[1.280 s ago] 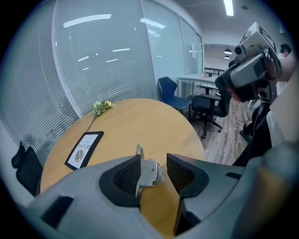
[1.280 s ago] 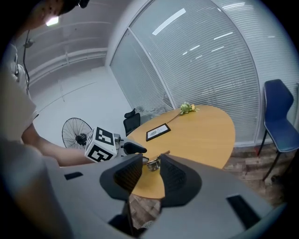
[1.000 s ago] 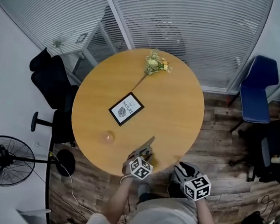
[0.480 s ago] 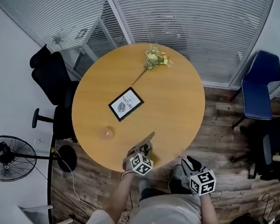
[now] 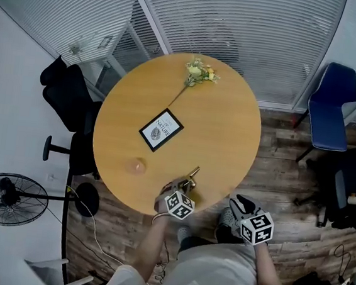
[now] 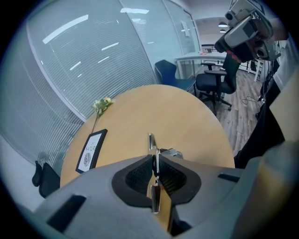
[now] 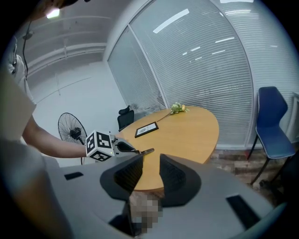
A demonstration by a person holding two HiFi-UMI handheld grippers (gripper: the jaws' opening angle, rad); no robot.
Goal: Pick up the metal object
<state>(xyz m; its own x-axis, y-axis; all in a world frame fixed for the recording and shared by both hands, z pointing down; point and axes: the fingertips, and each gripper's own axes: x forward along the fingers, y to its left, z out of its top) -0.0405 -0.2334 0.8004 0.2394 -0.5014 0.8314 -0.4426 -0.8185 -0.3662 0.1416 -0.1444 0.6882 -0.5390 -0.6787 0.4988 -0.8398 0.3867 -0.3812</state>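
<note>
The metal object (image 5: pixel 192 174), a thin flat brass-coloured strip, is at the near edge of the round wooden table (image 5: pixel 230 131). My left gripper (image 5: pixel 185 185) is closing on it. In the left gripper view the two pads press on the strip (image 6: pixel 151 142) edge-on, and its tip sticks out ahead of the jaws. The right gripper view shows the strip (image 7: pixel 146 151) pointing out of the left gripper (image 7: pixel 122 147). My right gripper (image 5: pixel 238 206) hangs off the table's near edge, over the floor, open with nothing between its fingers (image 7: pixel 172 175).
A framed card (image 5: pixel 161 130) lies mid-table, a sprig of flowers (image 5: pixel 199 73) at the far edge, a small clear glass (image 5: pixel 139 165) near left. A black office chair (image 5: pixel 68 108) and a fan (image 5: pixel 4 197) stand left, a blue chair (image 5: pixel 331 114) right.
The left gripper's jaws have closed onto the metal strip, which now sits slightly further right on the table. The right gripper has barely moved.
</note>
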